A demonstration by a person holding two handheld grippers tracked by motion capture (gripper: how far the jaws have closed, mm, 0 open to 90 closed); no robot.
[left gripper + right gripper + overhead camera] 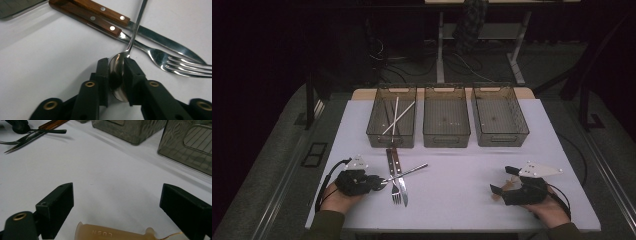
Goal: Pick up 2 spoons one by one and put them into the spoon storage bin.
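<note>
The left gripper has its fingers clamped on the bowl of the shiny steel spoon, probably to lift it off the wooden-handled fork; the right gripper rests with fingers apart.

You can read only faint raised characters, roughly "N507" though the last is unsure, on the translucent amber plastic piece between your right gripper's jaws.

Dim room, grey floor, desk legs behind.
</note>
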